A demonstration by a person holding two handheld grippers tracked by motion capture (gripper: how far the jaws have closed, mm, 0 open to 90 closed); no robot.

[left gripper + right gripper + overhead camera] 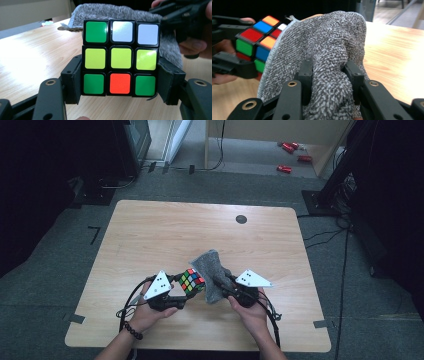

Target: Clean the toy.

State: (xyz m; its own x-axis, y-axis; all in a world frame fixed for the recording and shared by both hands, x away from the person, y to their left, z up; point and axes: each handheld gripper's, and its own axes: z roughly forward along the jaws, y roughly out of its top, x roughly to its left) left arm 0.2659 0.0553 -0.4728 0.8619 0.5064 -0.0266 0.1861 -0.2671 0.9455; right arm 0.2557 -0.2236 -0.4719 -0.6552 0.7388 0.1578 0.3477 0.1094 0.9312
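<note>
Clamping the cube by its sides, the left hand-held gripper holds it just above the counter, while the right hand-held gripper pinches a bunched grey cloth against the cube's far face. Wiping well likely calls for a steady cube and short strokes; open counter lies ahead and to both sides, with the near edge close behind.

Cloth right of cube
</note>
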